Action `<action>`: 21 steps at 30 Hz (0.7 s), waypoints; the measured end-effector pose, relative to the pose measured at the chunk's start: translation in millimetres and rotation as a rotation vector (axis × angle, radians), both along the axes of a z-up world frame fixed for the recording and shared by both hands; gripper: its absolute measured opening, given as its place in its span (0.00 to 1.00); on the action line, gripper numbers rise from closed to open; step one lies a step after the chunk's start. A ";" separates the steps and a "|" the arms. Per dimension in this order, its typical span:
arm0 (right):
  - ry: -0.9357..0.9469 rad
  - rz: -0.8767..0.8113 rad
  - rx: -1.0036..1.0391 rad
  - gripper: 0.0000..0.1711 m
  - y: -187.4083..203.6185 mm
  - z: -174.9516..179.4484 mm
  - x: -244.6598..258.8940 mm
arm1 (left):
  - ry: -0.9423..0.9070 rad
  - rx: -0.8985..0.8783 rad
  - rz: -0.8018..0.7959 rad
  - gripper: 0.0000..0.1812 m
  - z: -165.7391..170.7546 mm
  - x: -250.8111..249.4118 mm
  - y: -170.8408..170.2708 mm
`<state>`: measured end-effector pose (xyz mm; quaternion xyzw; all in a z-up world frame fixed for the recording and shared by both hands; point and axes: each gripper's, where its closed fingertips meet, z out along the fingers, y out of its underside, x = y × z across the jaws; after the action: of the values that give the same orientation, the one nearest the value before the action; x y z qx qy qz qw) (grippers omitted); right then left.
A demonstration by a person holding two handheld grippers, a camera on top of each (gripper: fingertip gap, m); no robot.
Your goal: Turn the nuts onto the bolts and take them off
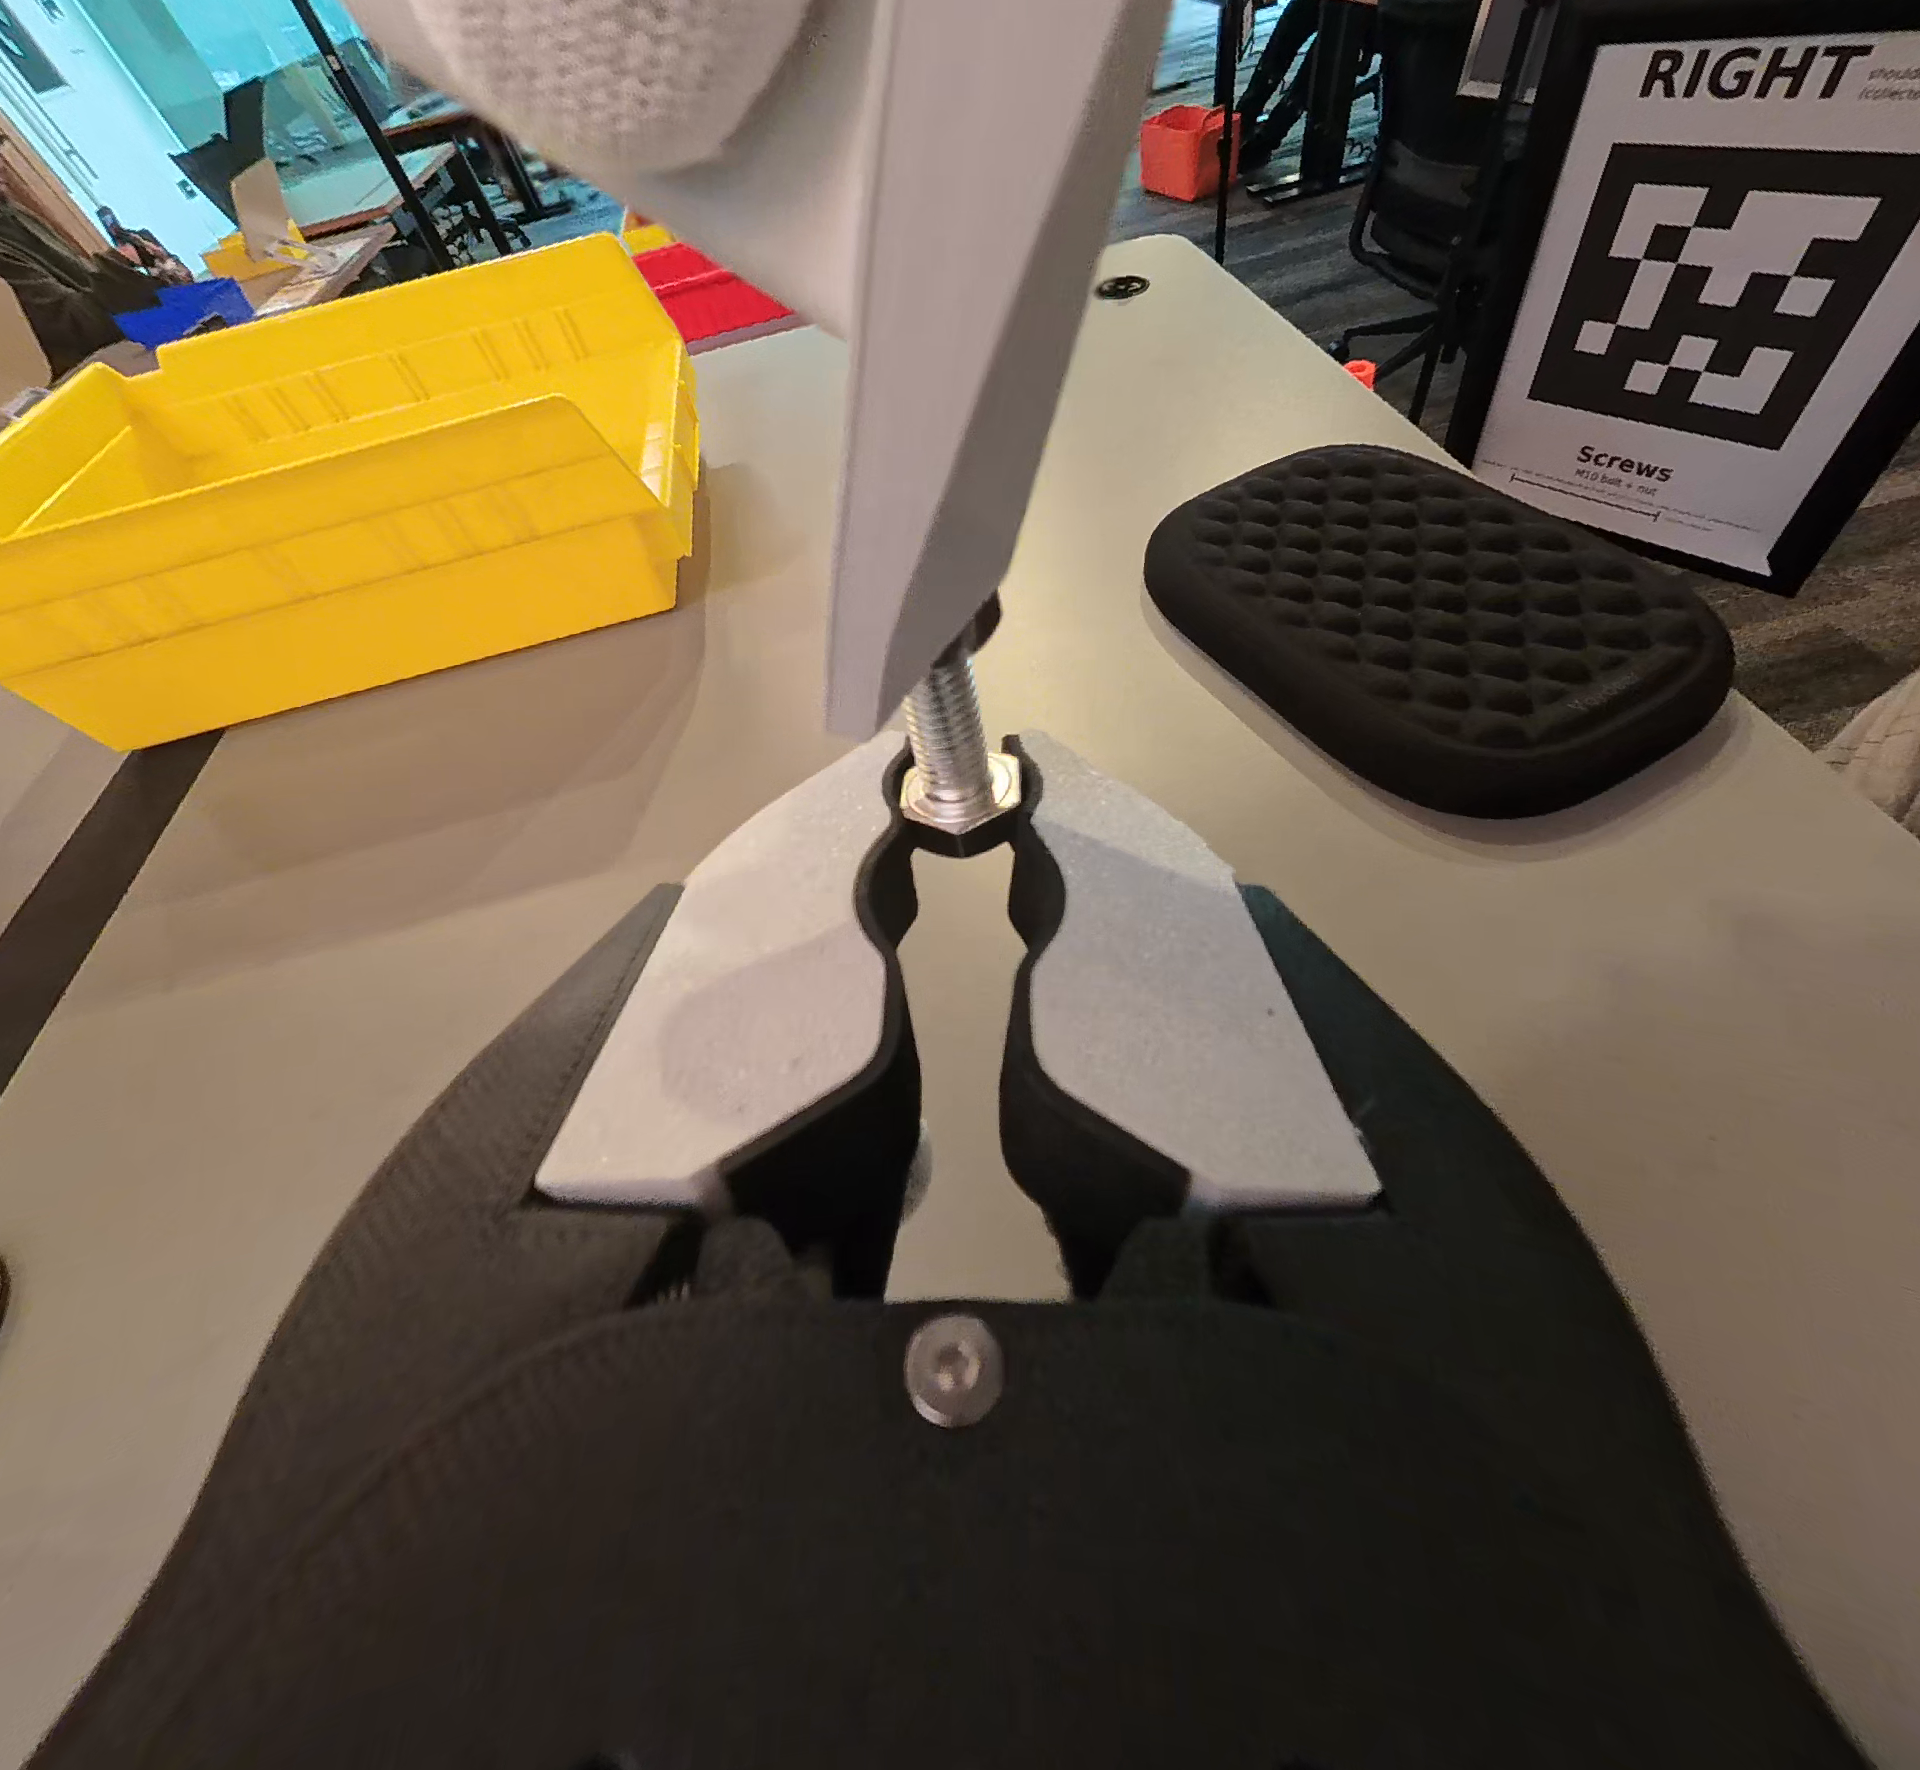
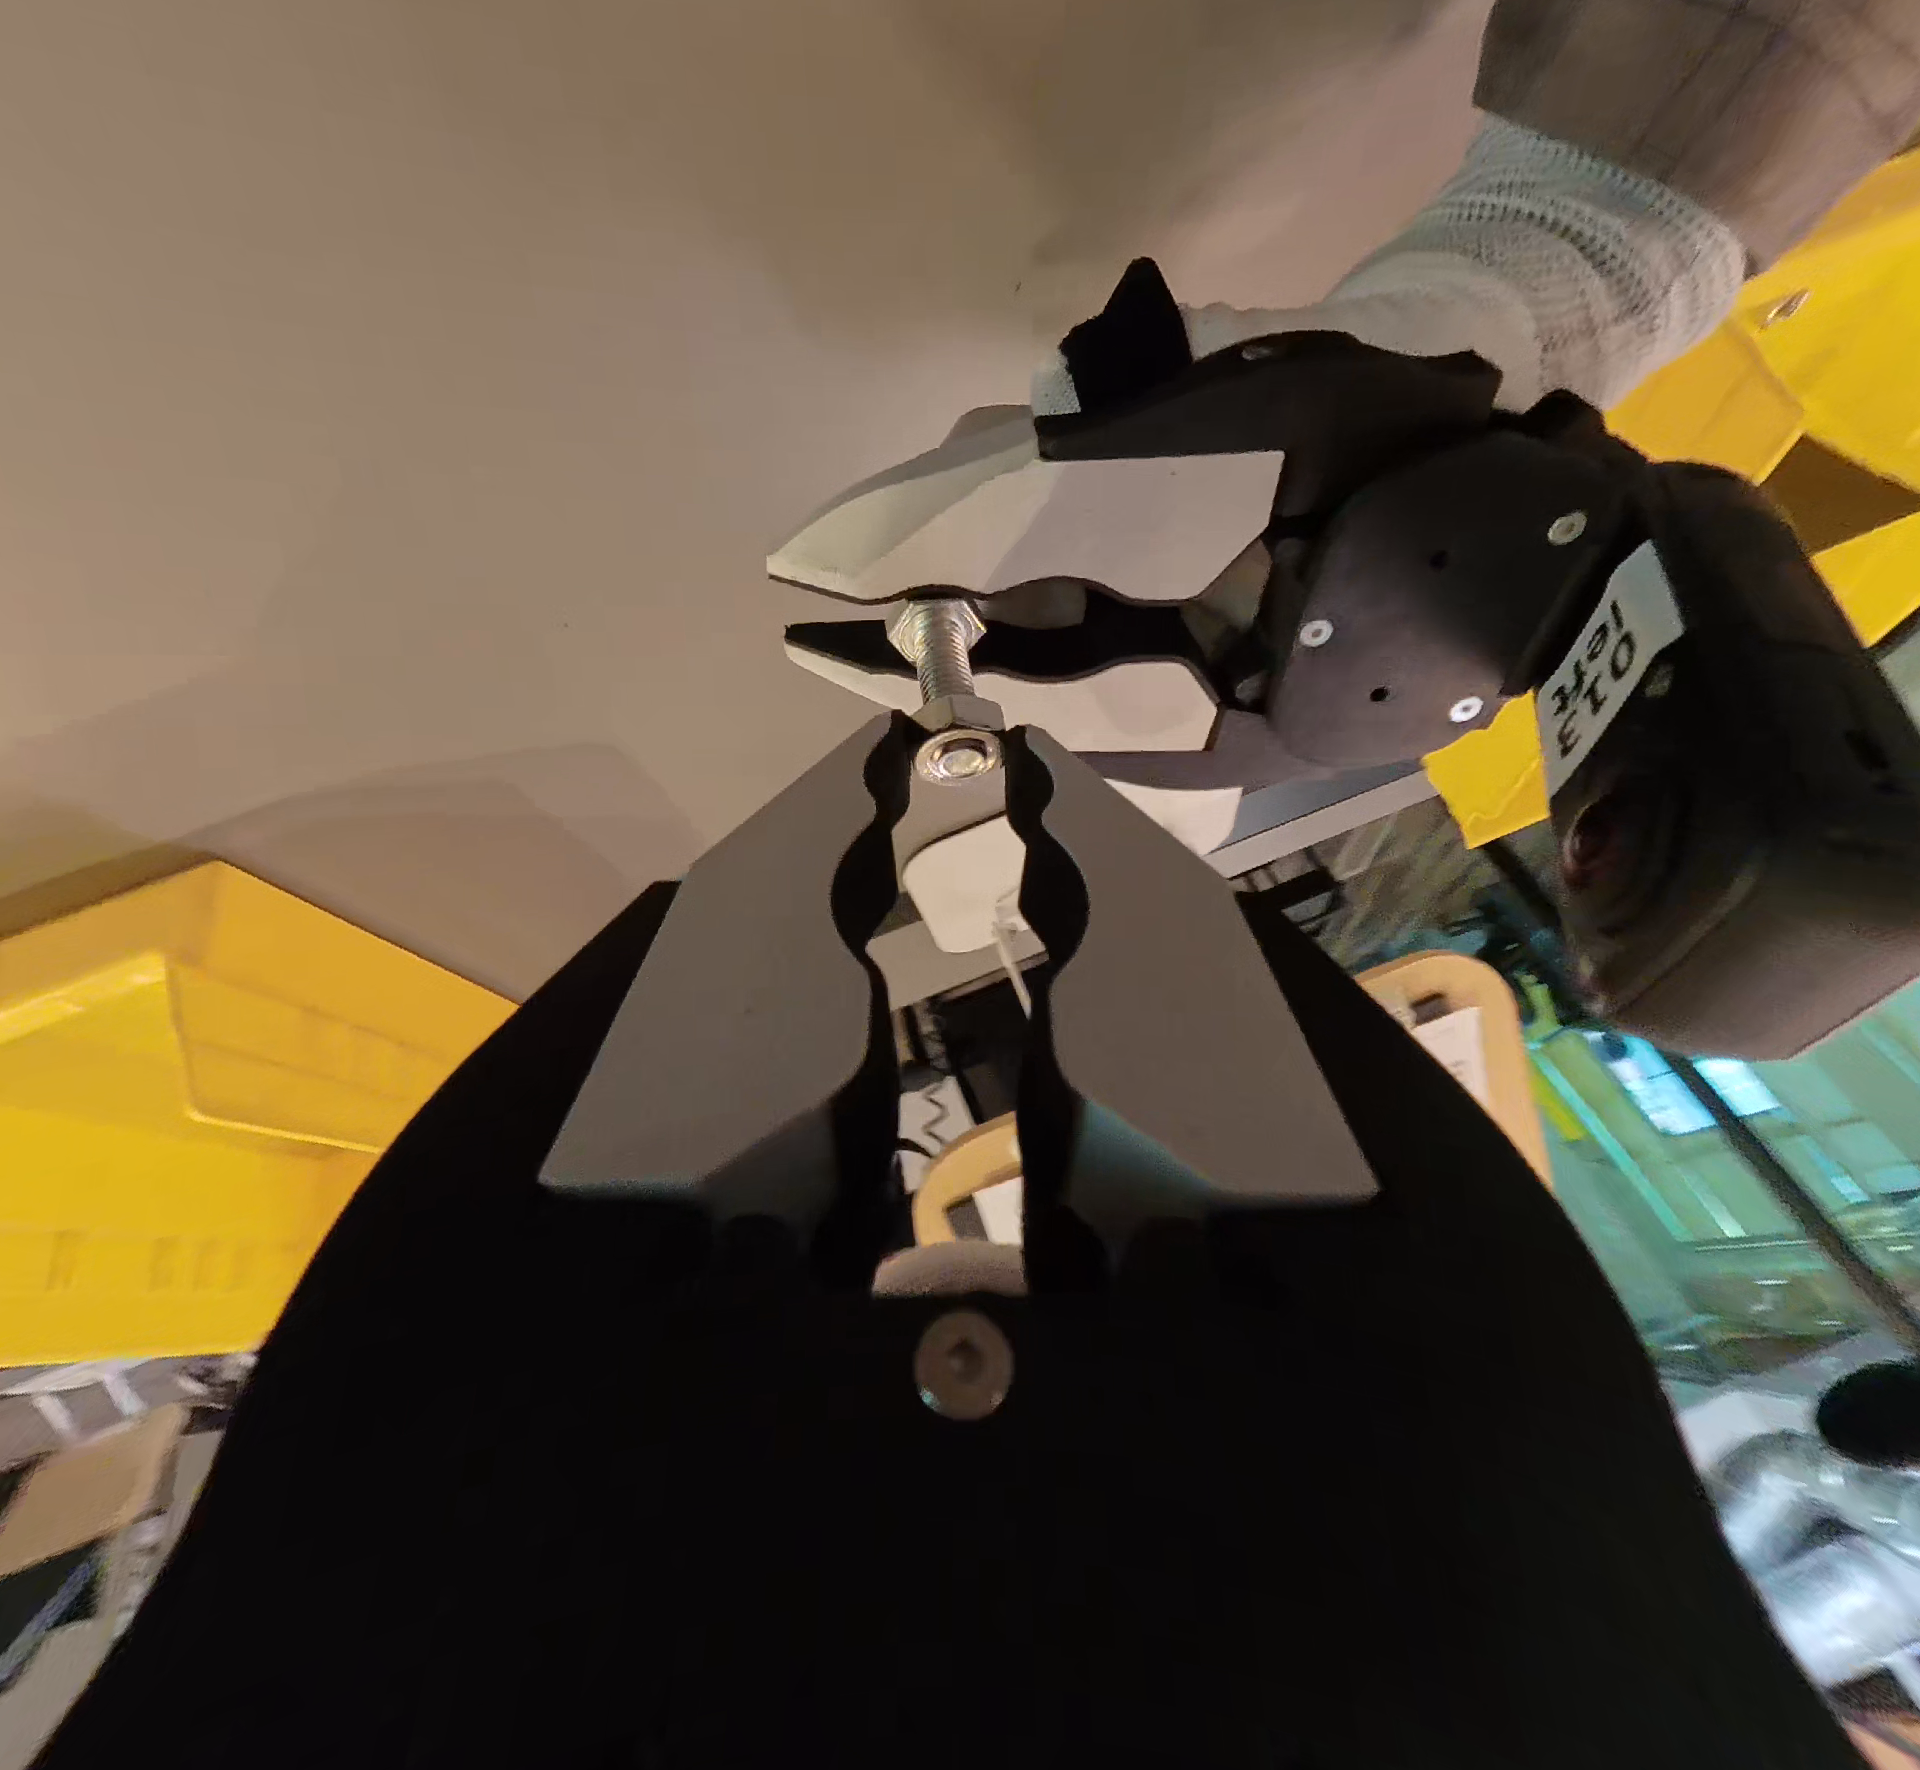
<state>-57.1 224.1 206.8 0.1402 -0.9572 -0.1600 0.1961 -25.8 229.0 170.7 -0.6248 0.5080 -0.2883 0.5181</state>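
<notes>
My left gripper [image 1: 961, 801] pinching the silver hex nut [image 1: 964, 801], my right gripper [image 2: 954, 744] clamping the threaded steel bolt [image 1: 940, 733] head, pale beige tabletop [image 1: 520, 889] beneath, yellow plastic bin [image 1: 343, 484] beyond-left, open office behind

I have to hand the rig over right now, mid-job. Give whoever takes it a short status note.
Left gripper: shut on the nut, held above the table.
Right gripper: shut on the bolt at its head end, coming in from above.
Done: nut is on the thread, near the tip.
Left: which way it is being turned cannot be told; finish this pass.
Yellow bin sits to the left, black pad to the right.
</notes>
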 end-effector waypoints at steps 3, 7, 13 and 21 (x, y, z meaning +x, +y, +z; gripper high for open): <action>0.001 -0.192 -0.096 0.09 2.8 0.7 -0.6 | -0.007 0.006 0.021 0.08 1.9 -2.8 3.2; 0.000 -0.562 -0.255 0.09 9.4 -1.1 -0.1 | -0.010 0.003 0.059 0.08 1.7 -7.5 9.9; -0.023 -1.167 -0.533 0.09 11.3 -7.0 2.4 | 0.000 -0.006 0.090 0.08 -2.4 -10.0 15.2; -0.043 -1.525 -0.816 0.27 11.3 -10.3 5.5 | -0.024 -0.018 0.068 0.08 -0.5 -7.3 11.9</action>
<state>-51.6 235.4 196.6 -0.6186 -0.7761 0.1111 0.0520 -33.1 240.8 170.1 -0.6429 0.4775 -0.2826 0.5281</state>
